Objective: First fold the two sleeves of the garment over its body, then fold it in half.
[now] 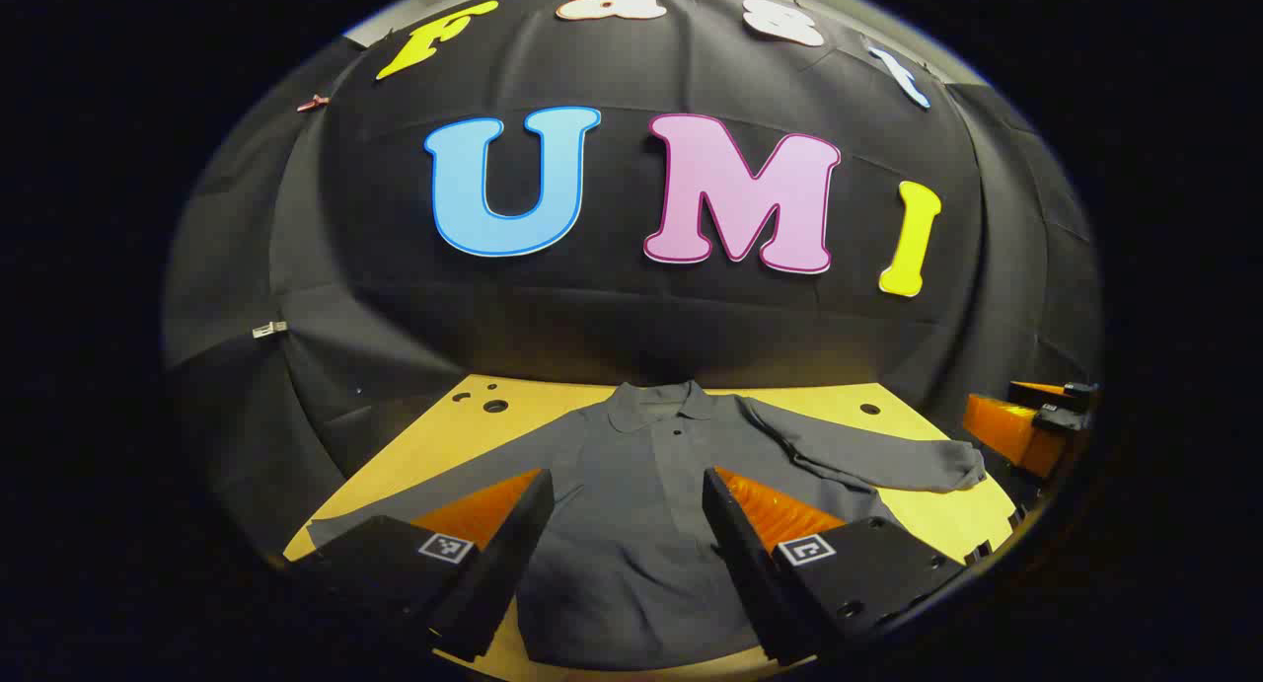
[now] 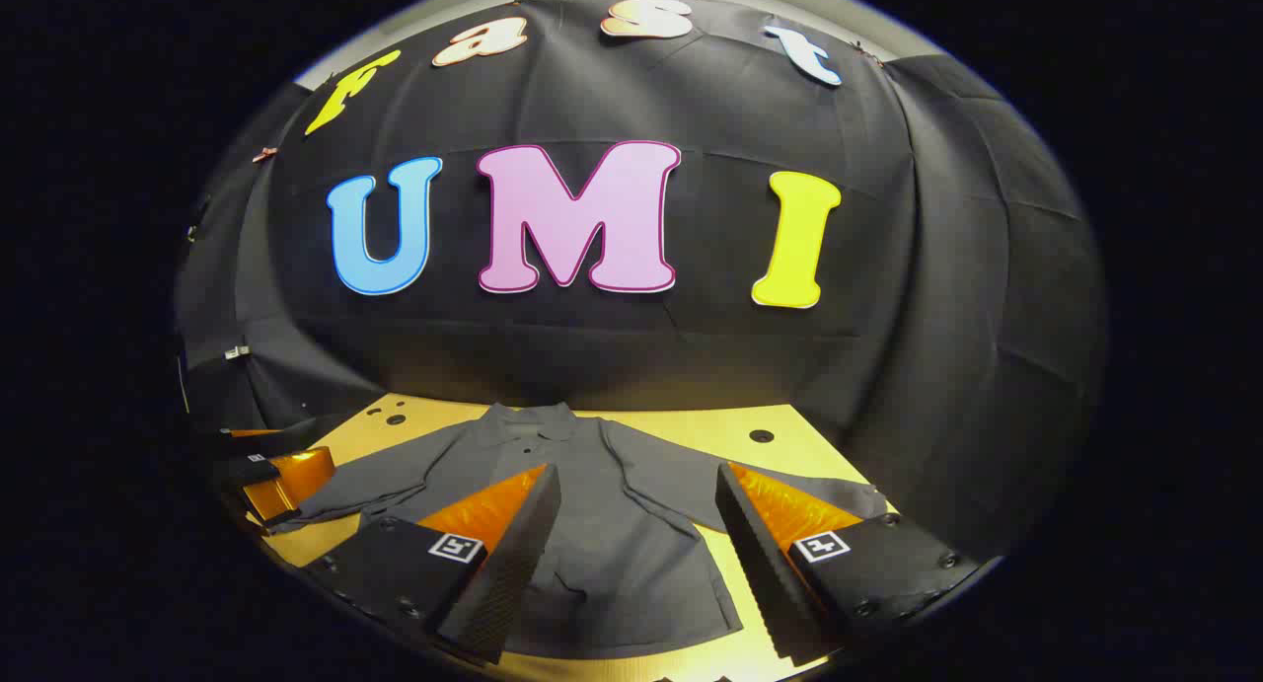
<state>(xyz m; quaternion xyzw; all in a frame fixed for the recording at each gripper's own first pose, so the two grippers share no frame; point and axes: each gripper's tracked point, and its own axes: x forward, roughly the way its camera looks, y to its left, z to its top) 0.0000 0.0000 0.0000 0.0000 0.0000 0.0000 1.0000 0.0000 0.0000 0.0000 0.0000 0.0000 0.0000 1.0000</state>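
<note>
One grey shirt (image 1: 641, 504) lies flat on the table (image 1: 424, 445), collar toward the far wall, and both sleeves are spread out to the sides, so no fold has been made yet.

In the left gripper view, the left gripper (image 1: 627, 504) hangs above the shirt's body with its fingers wide apart and nothing between them. The body shows in the gap between the fingers; one sleeve (image 1: 868, 455) runs out beyond the finger on the right of that view, its cuff near the other gripper (image 1: 1026, 425).

In the right gripper view, the right gripper (image 2: 641, 499) also stands wide open and empty over the shirt (image 2: 592, 524). The body lies between its fingers, and a sleeve (image 2: 365, 485) stretches past the finger on the left of that view toward the other gripper (image 2: 276, 475).

The first step is likely a sleeve fold. To do it well, a gripper should come down on the cuff end, pinch only the sleeve's cloth, lift it just clear, and lay it across the chest without dragging the body out of square.

Counted: one shirt, two sleeves, two grippers, one table.
</note>
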